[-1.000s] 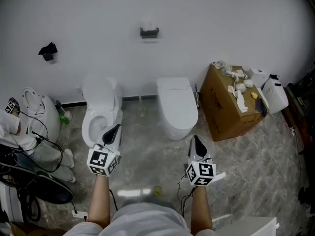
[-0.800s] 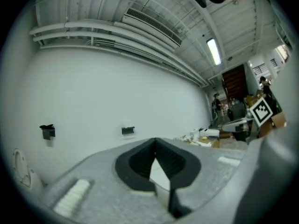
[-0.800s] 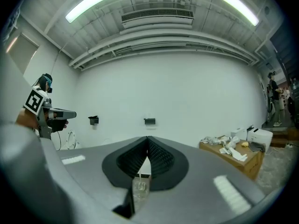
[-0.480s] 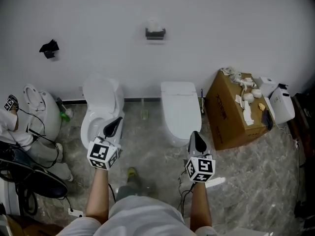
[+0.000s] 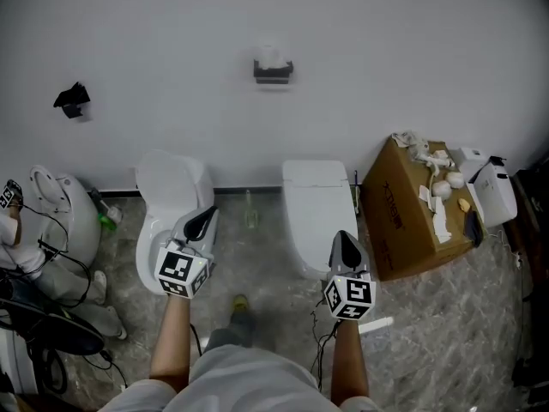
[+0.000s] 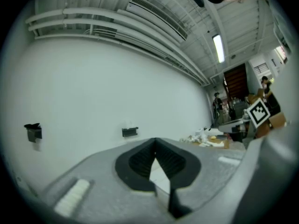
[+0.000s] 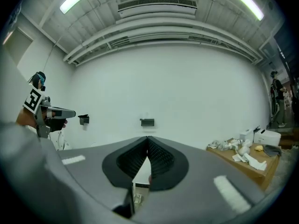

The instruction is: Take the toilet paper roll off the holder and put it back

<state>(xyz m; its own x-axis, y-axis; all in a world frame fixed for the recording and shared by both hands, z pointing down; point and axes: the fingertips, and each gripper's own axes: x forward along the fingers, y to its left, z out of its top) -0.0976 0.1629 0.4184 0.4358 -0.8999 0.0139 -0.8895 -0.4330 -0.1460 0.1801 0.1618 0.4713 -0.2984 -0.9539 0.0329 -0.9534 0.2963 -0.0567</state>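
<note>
In the head view the toilet paper roll [image 5: 271, 56] sits on its holder [image 5: 273, 71], well ahead of our left gripper [image 5: 199, 223] and right gripper [image 5: 344, 245]; the left gripper view, then the right gripper view, shows jaws together and empty, so we should part them before reaching in squarely.

To me the toilet paper roll [image 5: 271, 55] is only a pale smudge on its holder [image 5: 273, 71], too small to judge. My left gripper [image 5: 201, 222] covers part of the toilet [image 5: 165, 181]. The bits [image 5: 439, 187] on the cardboard box [image 5: 399, 226] are too small to name.
</note>
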